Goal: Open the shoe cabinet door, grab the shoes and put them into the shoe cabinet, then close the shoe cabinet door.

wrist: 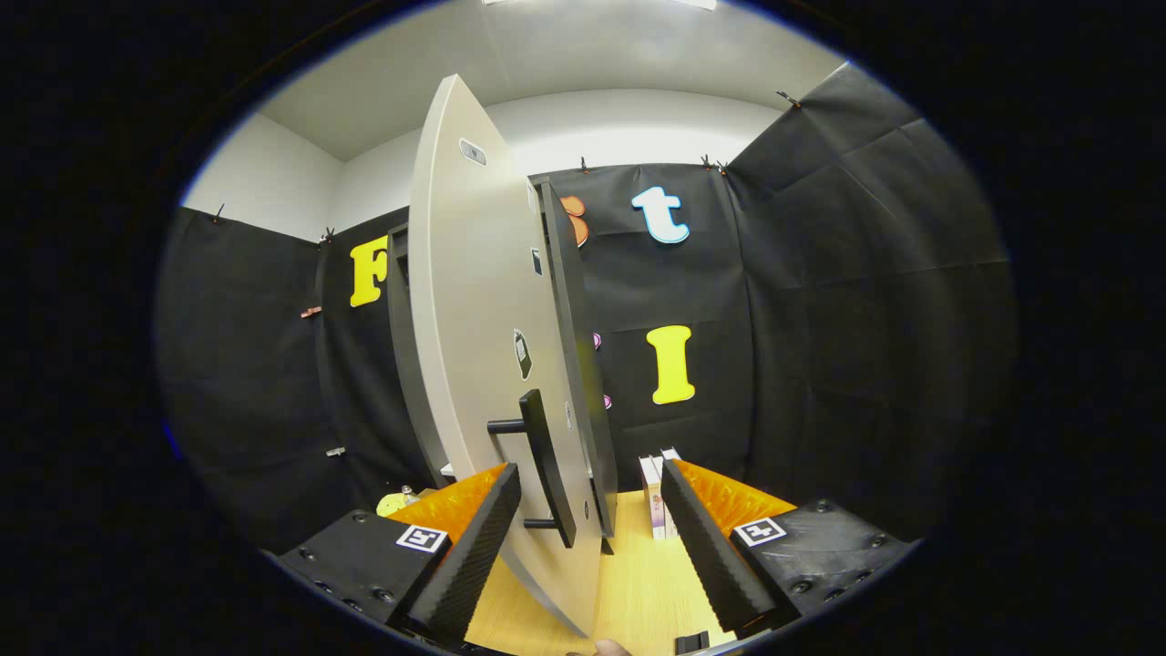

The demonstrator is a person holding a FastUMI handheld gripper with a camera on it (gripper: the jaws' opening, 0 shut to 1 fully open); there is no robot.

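— Two fingers are what I see nearest: how does my tool (590, 510) stand?
— Spread wide, gripping nothing. The fingers (474, 538) flank the bottom of the shoe cabinet door (478, 364), which swings out edge-on toward me, its lower corner between them.
— And the door handle (545, 469)?
— A dark vertical bar on the door's face, just ahead of the left finger and between the two; I cannot tell whether it touches.
— Farther out?
— The dark shoe cabinet (576, 364) stands right behind the door on the wooden worktop (638, 583). Some small boxes (654, 497) sit upright beside it, just past the right finger. A yellow thing (396, 501) peeks beyond the left finger, too hidden to name
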